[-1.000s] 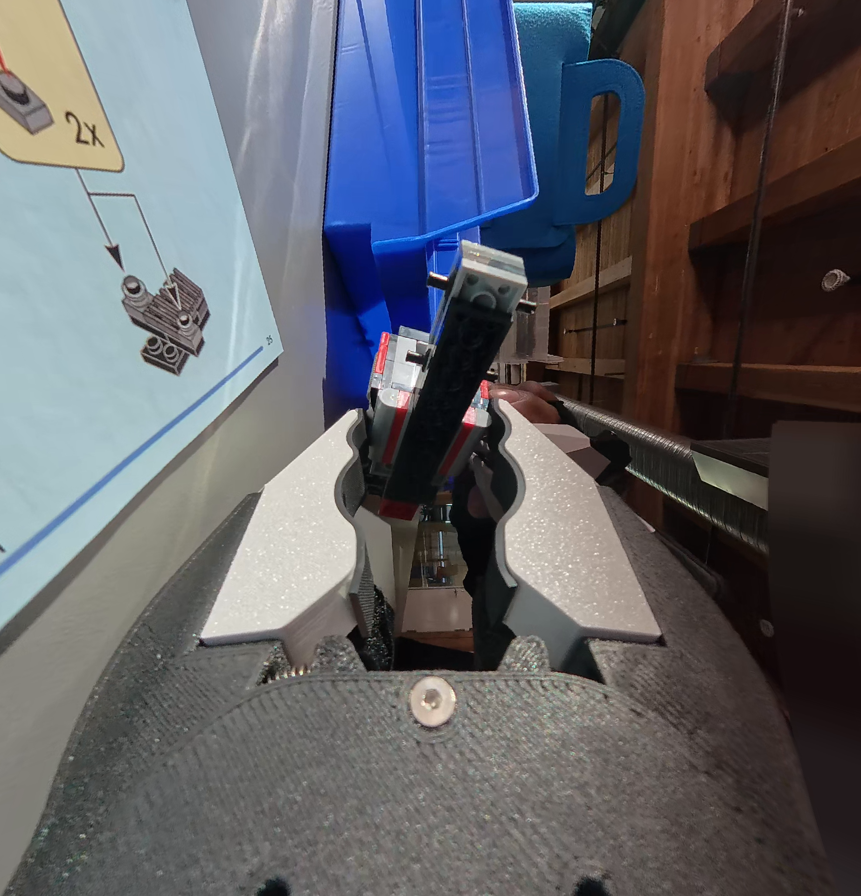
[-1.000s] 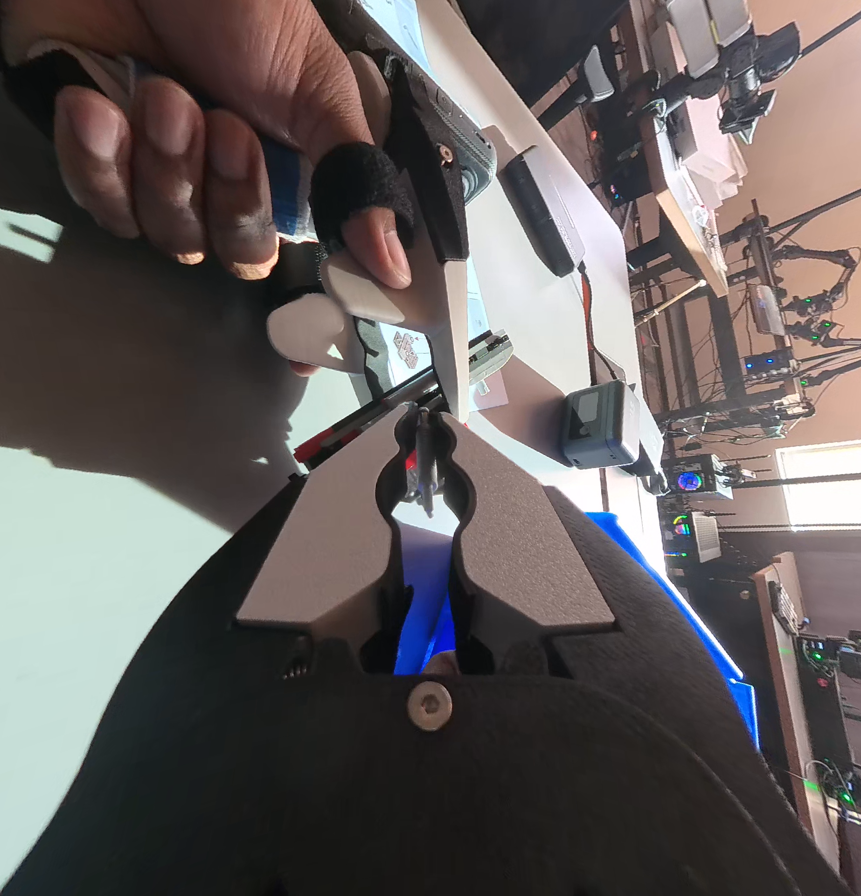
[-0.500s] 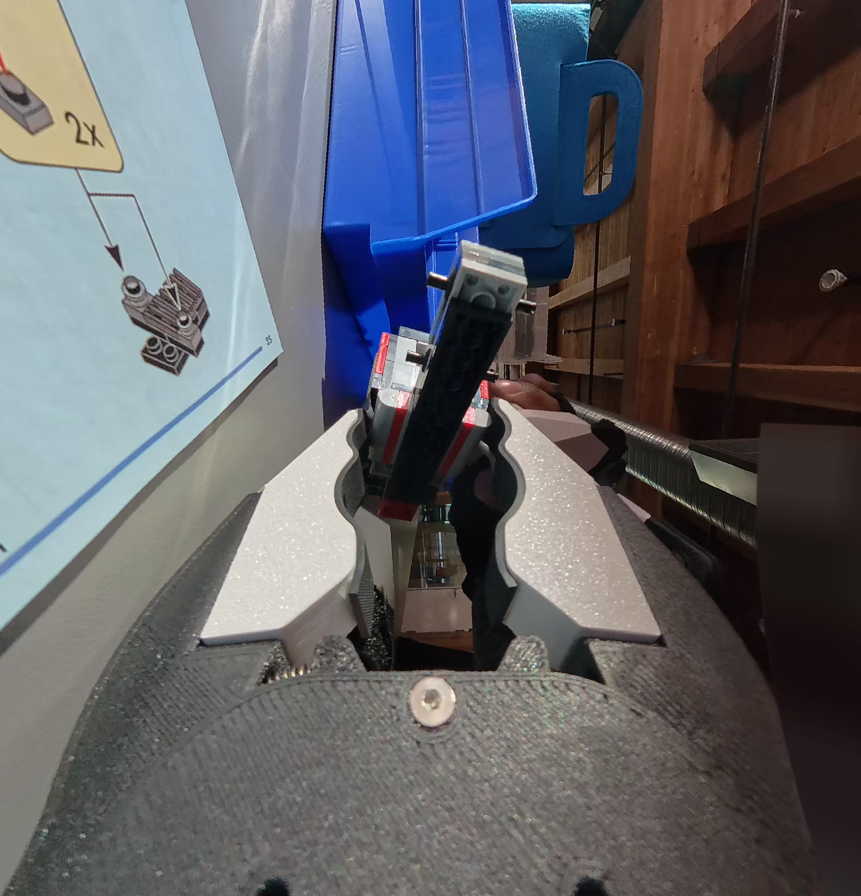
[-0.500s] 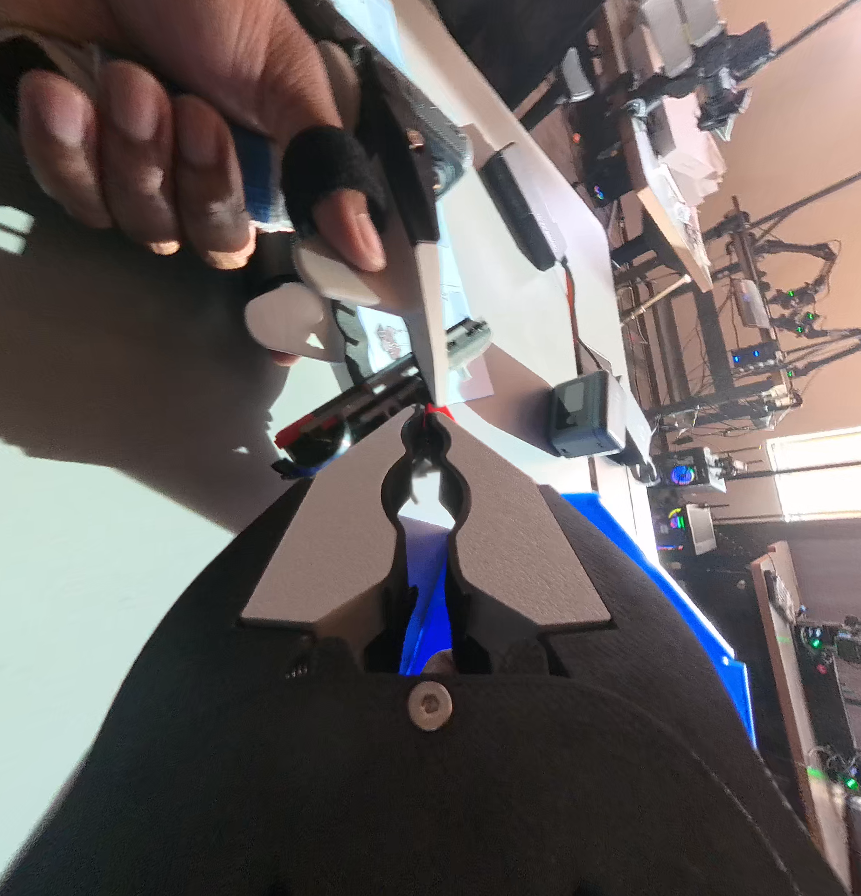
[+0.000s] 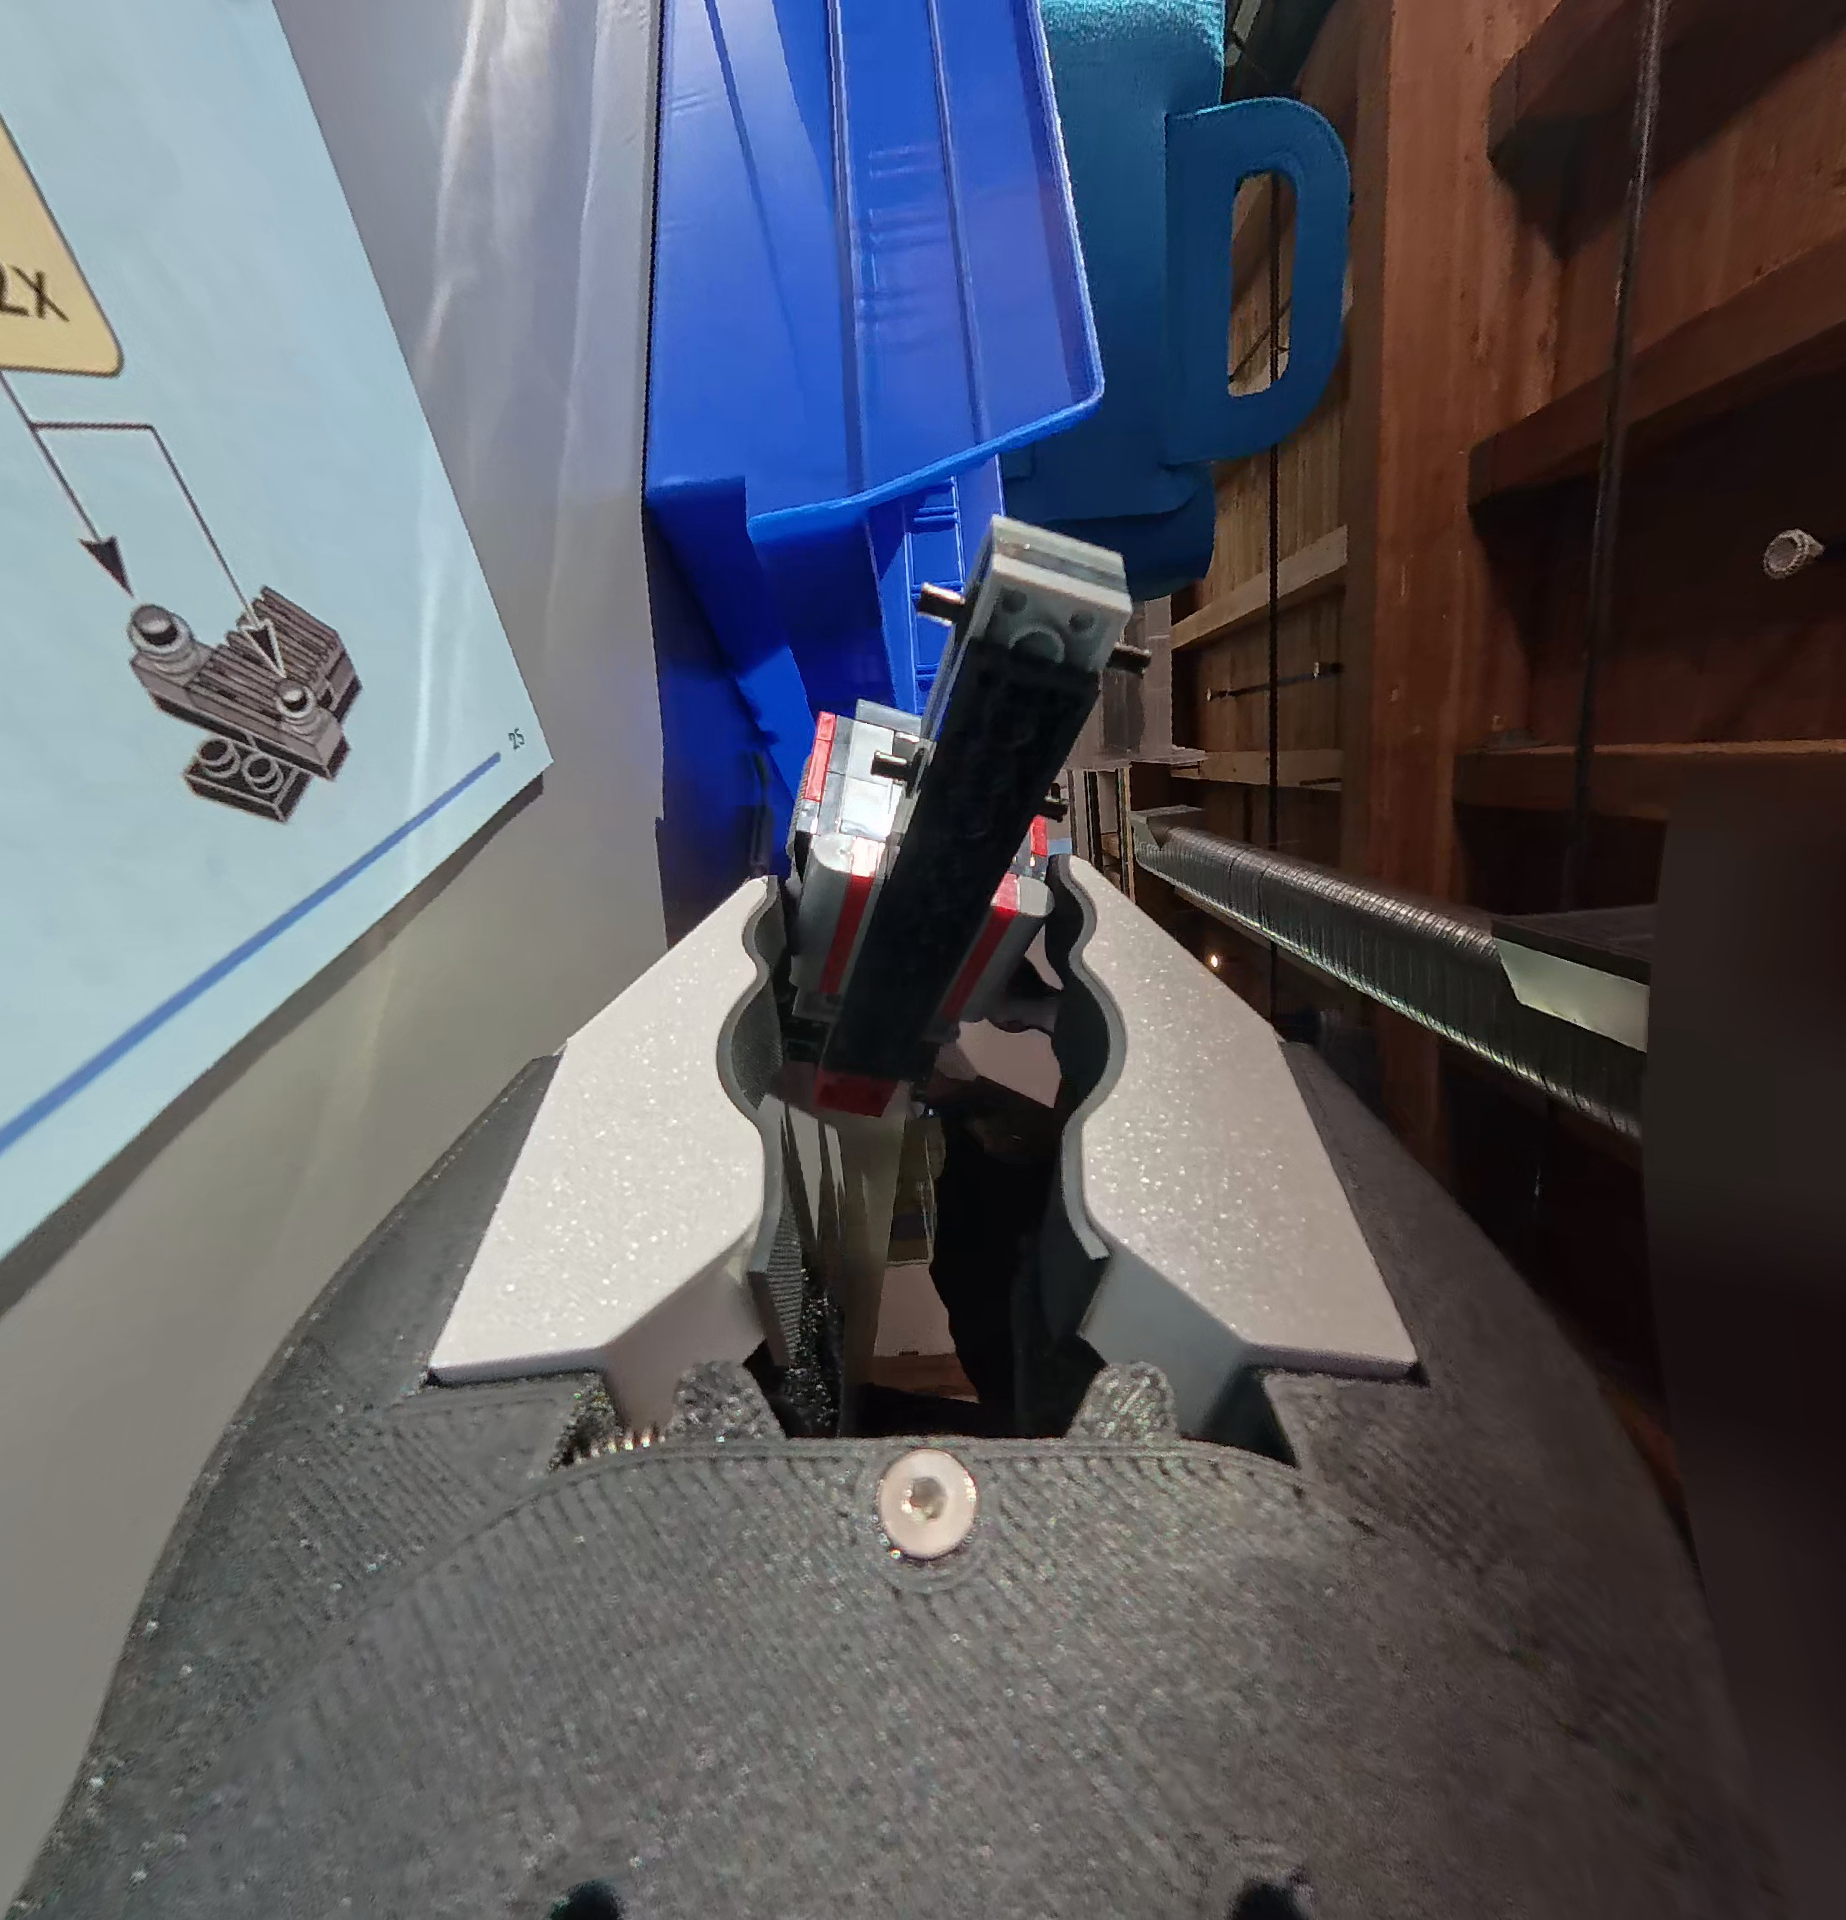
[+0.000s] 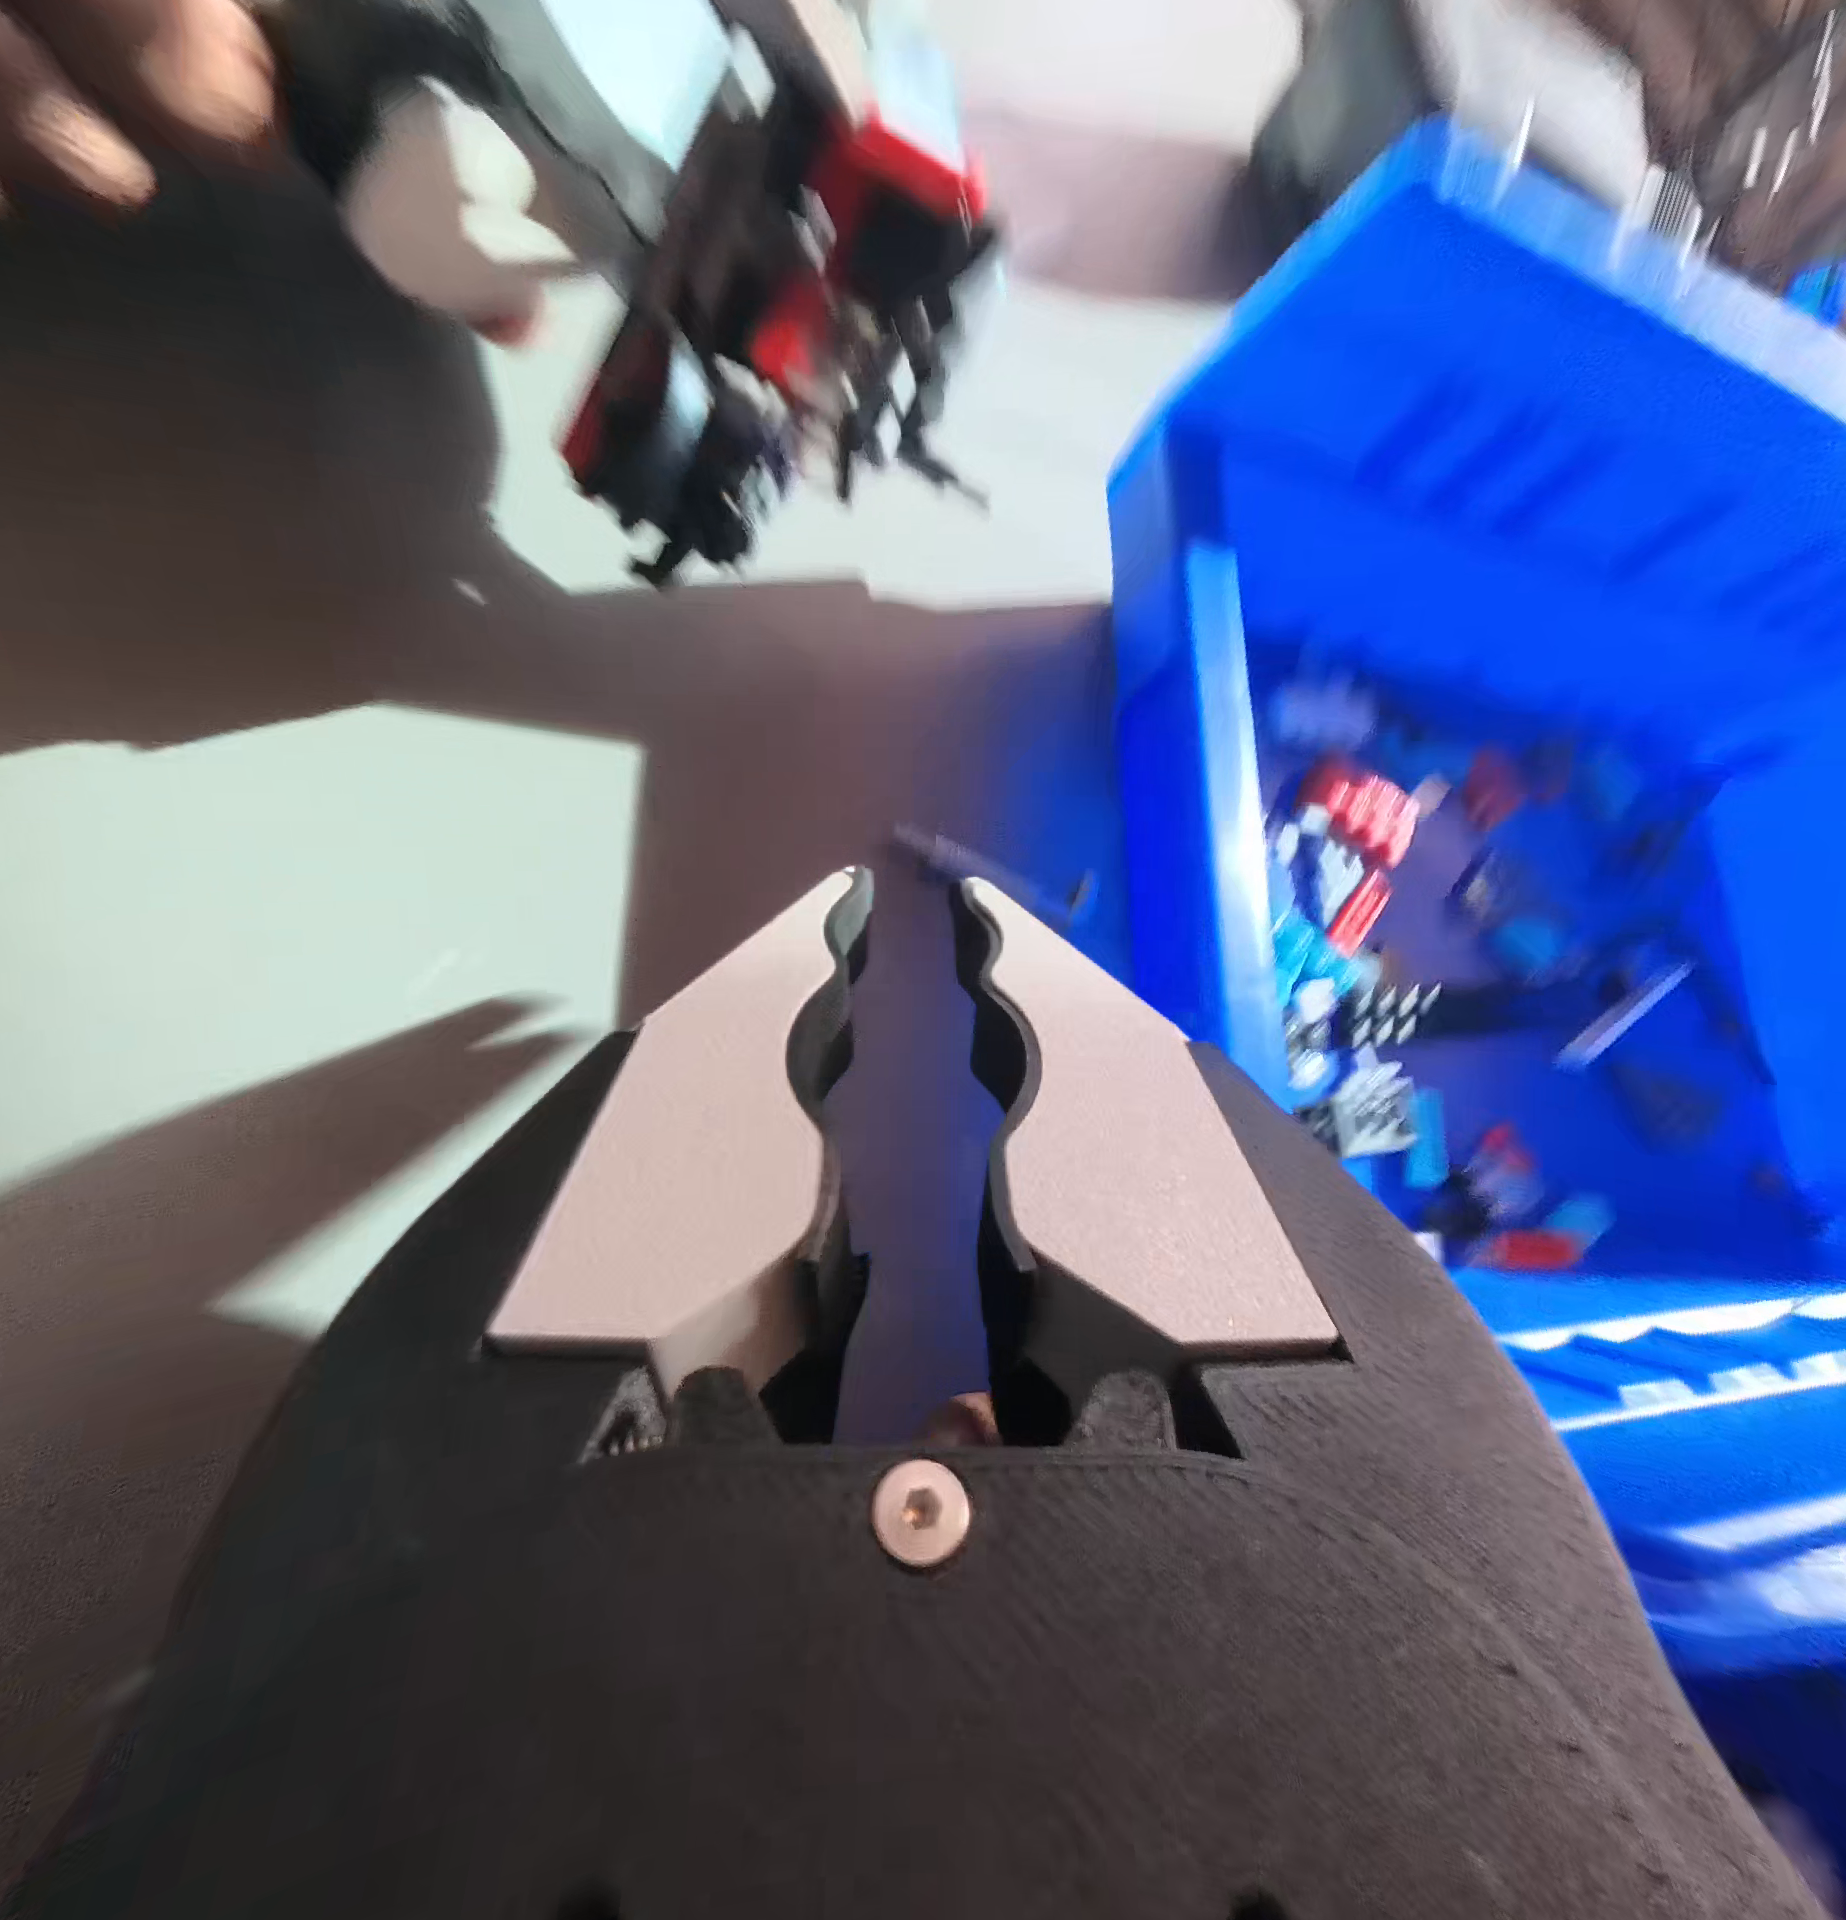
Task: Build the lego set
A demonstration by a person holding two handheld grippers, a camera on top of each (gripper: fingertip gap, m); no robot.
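Note:
My left gripper (image 5: pixel 914 899) is shut on a partly built lego model (image 5: pixel 976 790), black, grey and red, with thin black pins sticking out of its sides. The model stands up out of the jaws, tilted right. In the blurred right wrist view the same model (image 6: pixel 784 322) hangs at the upper left, held by the other gripper and a hand (image 6: pixel 77 114). My right gripper (image 6: pixel 908 888) is open a little and empty, over the table just left of a blue bin (image 6: pixel 1521 582) that holds several loose lego pieces (image 6: pixel 1355 904).
A light blue instruction page (image 5: pixel 171 582) lies at the left in the left wrist view. The blue bin (image 5: pixel 846 312) and a blue handled thing (image 5: pixel 1262 260) stand ahead of it. Wooden shelves (image 5: pixel 1625 416) and a ribbed grey hose (image 5: pixel 1366 935) are at the right.
My right gripper has let go of the thin black pin at the model, opened, and swung away toward the blue bin. The left gripper holds the model much as before.

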